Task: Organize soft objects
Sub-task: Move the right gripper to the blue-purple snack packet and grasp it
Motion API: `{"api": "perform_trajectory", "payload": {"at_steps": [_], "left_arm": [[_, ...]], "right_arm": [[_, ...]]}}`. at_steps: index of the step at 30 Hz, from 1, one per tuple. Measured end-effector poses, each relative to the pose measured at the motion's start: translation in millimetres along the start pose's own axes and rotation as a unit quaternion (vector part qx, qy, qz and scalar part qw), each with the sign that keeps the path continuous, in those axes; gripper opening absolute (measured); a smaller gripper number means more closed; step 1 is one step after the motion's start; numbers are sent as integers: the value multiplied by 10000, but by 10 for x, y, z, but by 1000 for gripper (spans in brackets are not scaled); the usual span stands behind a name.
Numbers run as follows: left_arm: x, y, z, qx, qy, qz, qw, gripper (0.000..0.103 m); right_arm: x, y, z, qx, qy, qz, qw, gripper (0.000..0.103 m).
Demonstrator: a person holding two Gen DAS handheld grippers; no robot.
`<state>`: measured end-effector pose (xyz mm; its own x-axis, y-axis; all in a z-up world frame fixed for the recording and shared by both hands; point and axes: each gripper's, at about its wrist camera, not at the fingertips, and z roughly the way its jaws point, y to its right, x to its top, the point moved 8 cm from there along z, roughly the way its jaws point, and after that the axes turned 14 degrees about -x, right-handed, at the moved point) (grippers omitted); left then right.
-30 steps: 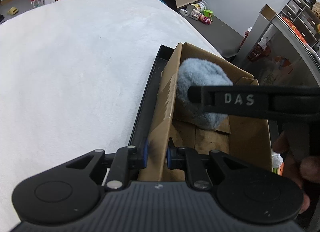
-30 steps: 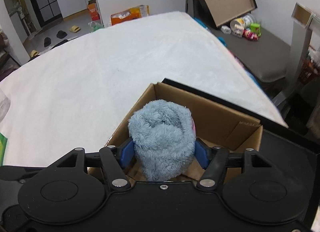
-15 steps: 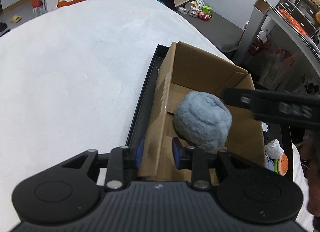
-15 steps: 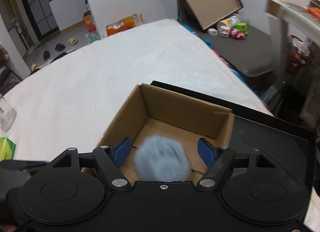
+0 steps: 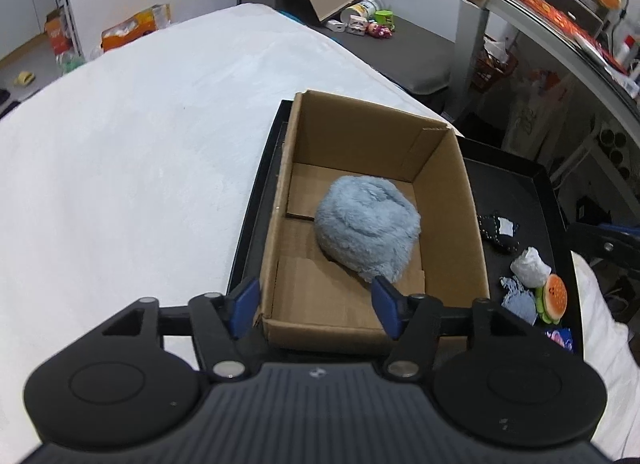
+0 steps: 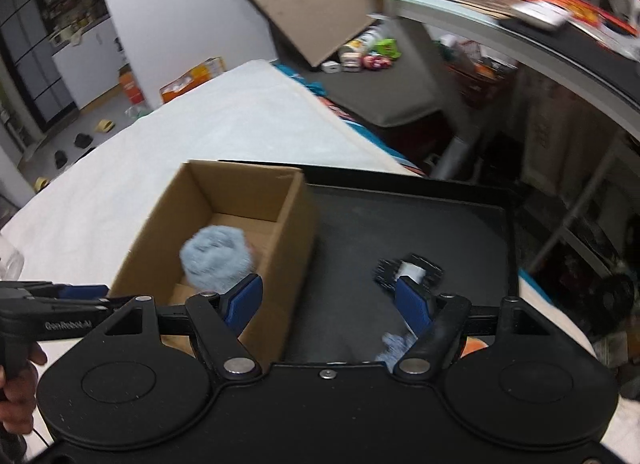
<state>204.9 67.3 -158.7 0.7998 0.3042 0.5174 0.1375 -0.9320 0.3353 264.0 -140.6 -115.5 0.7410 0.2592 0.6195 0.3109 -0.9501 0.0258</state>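
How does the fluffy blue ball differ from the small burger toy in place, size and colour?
The fluffy blue ball lies inside the cardboard box; the burger toy lies outside it, on the black tray. The ball looks much larger than the burger toy. The ball is one pale blue colour; the burger toy is orange with green. Both look soft, and no tool holds either.

Plush ball (image 5: 367, 229) in box (image 5: 464, 200)

Fluffy blue ball (image 5: 367, 230) rests inside cardboard box (image 5: 468, 224); left gripper (image 5: 316, 306) jaws just opening, straddling box's near corner, gripping nothing.
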Motion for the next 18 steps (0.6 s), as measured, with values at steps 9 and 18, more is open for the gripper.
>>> {"api": "perform_trajectory", "payload": {"at_steps": [9, 18], "left_arm": [[-2, 100, -4, 215, -44, 195, 9996, 77], [7, 41, 70, 482, -125, 248, 9985, 81]], "right_arm": [[-291, 490, -13, -46, -189, 488, 9986, 73], [-702, 742, 74, -25, -489, 809, 9955, 73]]}}
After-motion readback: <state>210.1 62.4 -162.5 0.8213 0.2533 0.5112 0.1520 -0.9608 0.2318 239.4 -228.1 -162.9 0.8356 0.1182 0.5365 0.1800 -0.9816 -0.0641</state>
